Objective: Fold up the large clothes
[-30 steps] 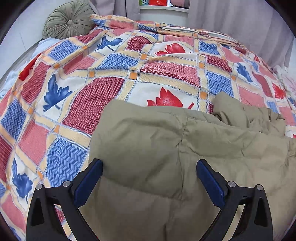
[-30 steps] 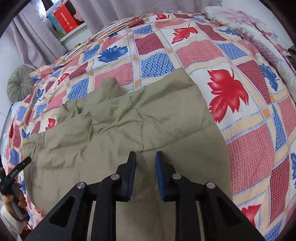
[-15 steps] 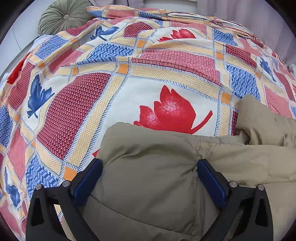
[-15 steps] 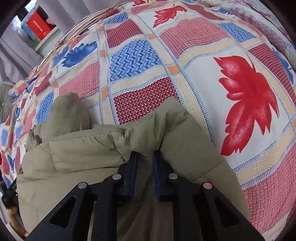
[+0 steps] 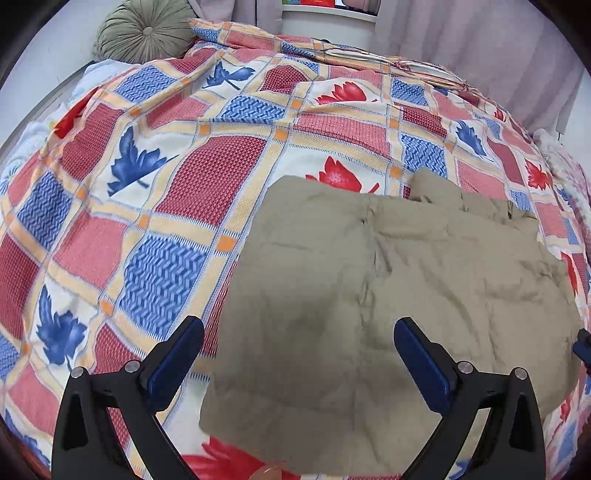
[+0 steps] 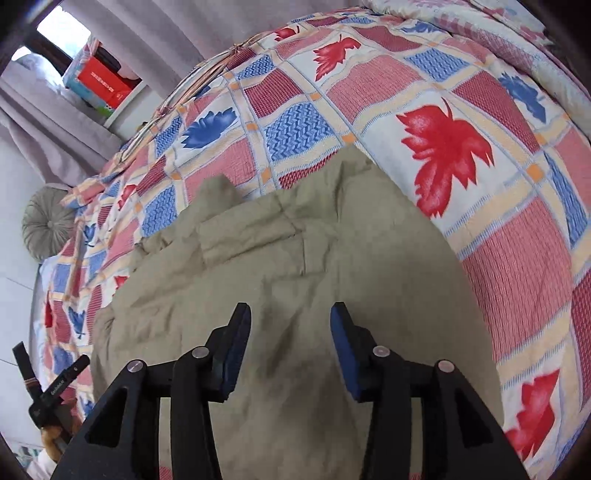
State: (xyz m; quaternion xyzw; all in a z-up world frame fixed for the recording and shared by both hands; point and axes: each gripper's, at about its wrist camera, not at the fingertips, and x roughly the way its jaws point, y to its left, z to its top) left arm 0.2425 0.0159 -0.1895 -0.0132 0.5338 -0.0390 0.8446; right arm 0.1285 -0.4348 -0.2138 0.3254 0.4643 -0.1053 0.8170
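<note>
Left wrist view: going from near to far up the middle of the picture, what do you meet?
Left gripper, open → khaki garment lying on the bed → patchwork leaf-print bedspread → white shelf unit between the curtains. The round green cushion sits far left at the back.

Soft, even daylight fills both views, brightest at the window (image 6: 48, 33) in the right wrist view's upper left corner. Faint shadows darken the khaki garment (image 5: 388, 288) near the jaws. Fisheye distortion bulges the bed (image 5: 110, 229); dark vignettes frame the edges.
</note>
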